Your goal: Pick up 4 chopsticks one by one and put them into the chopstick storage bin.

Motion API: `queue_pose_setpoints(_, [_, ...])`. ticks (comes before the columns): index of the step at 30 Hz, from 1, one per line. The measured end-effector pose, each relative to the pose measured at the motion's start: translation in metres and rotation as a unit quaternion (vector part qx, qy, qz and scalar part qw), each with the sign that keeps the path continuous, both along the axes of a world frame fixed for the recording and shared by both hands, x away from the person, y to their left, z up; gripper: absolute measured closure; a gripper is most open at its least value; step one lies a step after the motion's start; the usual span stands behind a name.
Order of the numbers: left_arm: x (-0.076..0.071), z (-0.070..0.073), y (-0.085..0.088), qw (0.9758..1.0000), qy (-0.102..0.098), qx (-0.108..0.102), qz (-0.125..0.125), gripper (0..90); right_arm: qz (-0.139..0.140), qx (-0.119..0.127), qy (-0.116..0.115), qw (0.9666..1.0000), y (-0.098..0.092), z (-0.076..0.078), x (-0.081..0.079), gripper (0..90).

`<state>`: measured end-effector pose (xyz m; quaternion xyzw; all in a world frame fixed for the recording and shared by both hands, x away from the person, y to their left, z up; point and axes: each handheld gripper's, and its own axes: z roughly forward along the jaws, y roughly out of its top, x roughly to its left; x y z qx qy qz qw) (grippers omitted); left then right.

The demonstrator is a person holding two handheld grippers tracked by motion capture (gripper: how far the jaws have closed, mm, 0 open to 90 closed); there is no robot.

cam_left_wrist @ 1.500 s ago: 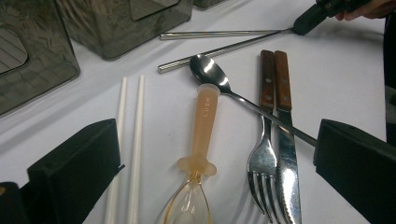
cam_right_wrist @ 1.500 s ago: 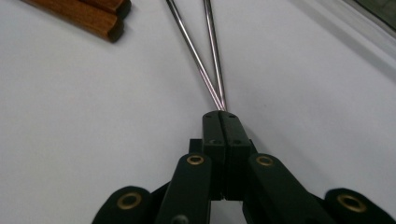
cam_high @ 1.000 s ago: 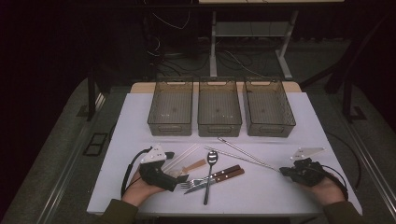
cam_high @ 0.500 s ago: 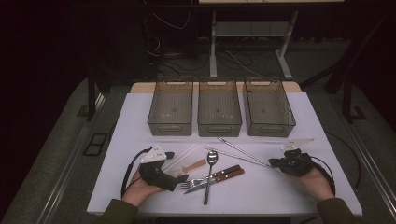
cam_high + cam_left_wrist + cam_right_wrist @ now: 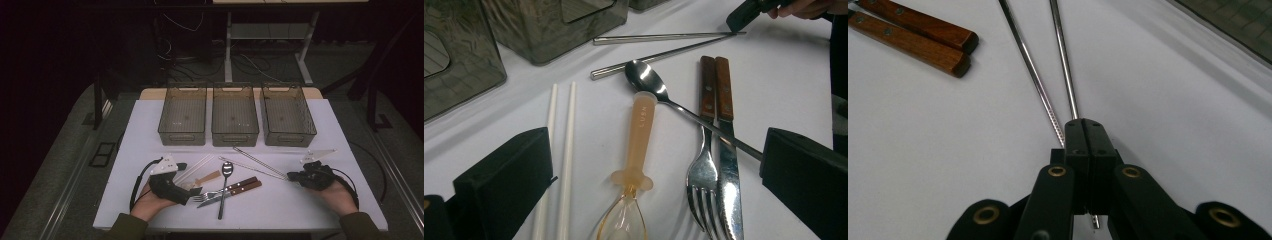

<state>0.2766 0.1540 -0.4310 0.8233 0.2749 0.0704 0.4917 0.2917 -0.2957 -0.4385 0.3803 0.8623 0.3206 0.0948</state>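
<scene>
My right gripper (image 5: 294, 176) (image 5: 1084, 126) lies low on the white table (image 5: 280, 210), its jaws shut on the near end of one metal chopstick (image 5: 1062, 60). The second metal chopstick (image 5: 1028, 55) lies just beside the tips. My left gripper (image 5: 192, 191) (image 5: 654, 180) rests open, its jaws wide apart. Between them lie a clear orange plastic spoon (image 5: 640, 135), a fork (image 5: 703, 175) and a knife (image 5: 729, 170) with wooden handles. A metal spoon (image 5: 646, 80) (image 5: 225, 182) lies across these. Two white chopsticks (image 5: 561, 130) run past the left jaw.
Three smoky clear bins (image 5: 182, 117) (image 5: 235, 117) (image 5: 289, 117) stand in a row at the back of the table. The metal chopsticks (image 5: 260, 165) lie slantwise in front of them. A cable (image 5: 137, 182) loops from the left gripper.
My right gripper has slid left along the table to the near end of the metal chopsticks. The left gripper and the cutlery have stayed put.
</scene>
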Motion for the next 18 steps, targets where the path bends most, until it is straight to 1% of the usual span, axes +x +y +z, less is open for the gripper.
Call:
queue_pose_setpoints(1, [0.0,0.0,0.0,1.0,0.0,-0.001,0.0,0.0,0.0,0.001,0.002,1.0,0.0,0.0,0.0,90.0])
queue_pose_setpoints(4, [0.0,0.0,0.0,1.0,0.001,-0.003,0.001,0.0,0.004,0.007,-0.003,1.0,0.001,0.002,0.0,89.8])
queue_pose_setpoints(7, [0.0,0.0,0.0,1.0,0.004,-0.005,-0.006,0.0,0.019,0.025,-0.002,0.9995,0.003,0.005,0.001,77.0])
queue_pose_setpoints(8, [0.0,-0.001,0.0,1.0,0.005,-0.004,-0.007,0.0,0.027,0.033,0.002,0.9991,0.004,0.006,0.001,73.3])
queue_pose_setpoints(11, [0.0,-0.001,-0.001,1.0,0.005,0.001,-0.006,0.0,0.05,0.045,-0.001,0.9977,0.012,0.009,0.004,61.7])
queue_pose_setpoints(12, [0.0,-0.001,-0.001,1.0,0.005,0.0,-0.005,0.0,0.057,0.043,-0.003,0.9975,0.014,0.009,0.006,58.6])
queue_pose_setpoints(13, [0.0,-0.001,-0.001,1.0,0.005,-0.003,-0.002,0.0,0.059,0.043,-0.007,0.9973,0.018,0.01,0.008,59.0])
queue_pose_setpoints(15, [0.0,-0.001,0.0,1.0,0.006,-0.006,-0.001,0.0,0.081,0.048,-0.002,0.9955,0.024,0.009,0.015,58.0])
queue_pose_setpoints(16, [0.0,-0.001,0.0,1.0,0.007,-0.006,-0.001,0.0,0.084,0.049,-0.001,0.9953,0.027,0.009,0.017,57.3])
queue_pose_setpoints(17, [0.001,-0.001,0.0,0.9999,0.007,-0.008,0.0,0.0,0.093,0.051,0.0,0.9943,0.03,0.009,0.02,56.9])
queue_pose_setpoints(18, [0.001,-0.001,0.0,0.9999,0.009,-0.009,0.003,0.0,0.095,0.052,-0.005,0.9941,0.033,0.01,0.023,57.0])
